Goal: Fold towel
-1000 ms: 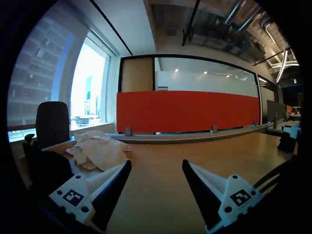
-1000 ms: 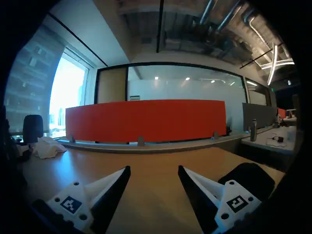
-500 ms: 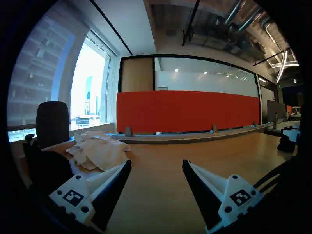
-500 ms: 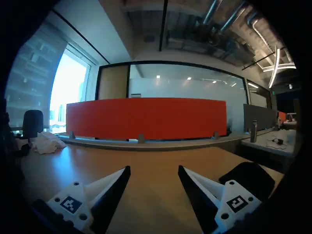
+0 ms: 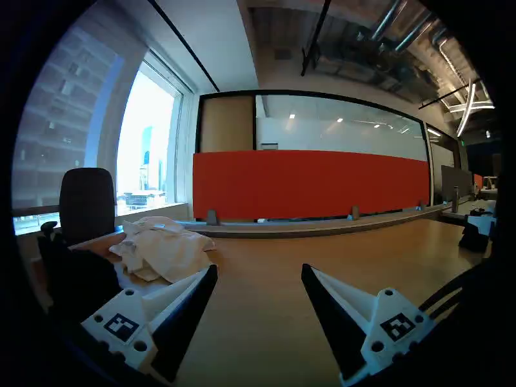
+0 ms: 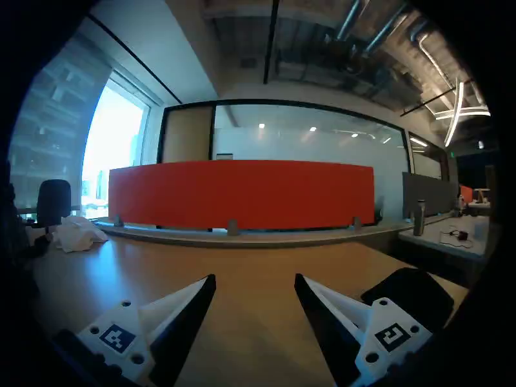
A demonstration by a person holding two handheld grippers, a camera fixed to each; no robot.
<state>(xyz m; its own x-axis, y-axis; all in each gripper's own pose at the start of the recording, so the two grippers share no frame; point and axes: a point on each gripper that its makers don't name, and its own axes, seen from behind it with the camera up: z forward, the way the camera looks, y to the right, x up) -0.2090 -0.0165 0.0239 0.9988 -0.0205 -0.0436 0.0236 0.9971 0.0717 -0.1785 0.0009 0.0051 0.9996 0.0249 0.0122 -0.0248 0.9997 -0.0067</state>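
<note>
A crumpled white towel (image 5: 164,248) lies in a heap on the wooden table (image 5: 284,251), just beyond and left of my left gripper (image 5: 259,274), whose fingers stand open with nothing between them. In the right gripper view the same towel (image 6: 76,233) is far off at the left end of the table (image 6: 258,264). My right gripper (image 6: 255,284) is open and empty, low over bare wood, well away from the towel.
A red divider panel (image 5: 309,184) runs along the table's far edge. A black office chair (image 5: 86,203) stands behind the towel by the window. A dark chair back (image 6: 413,293) sits at the right. A neighbouring desk (image 6: 451,238) carries a bottle and small items.
The right gripper view has tilted slightly upward, so the towel and divider sit a little higher. The left gripper has held still.
</note>
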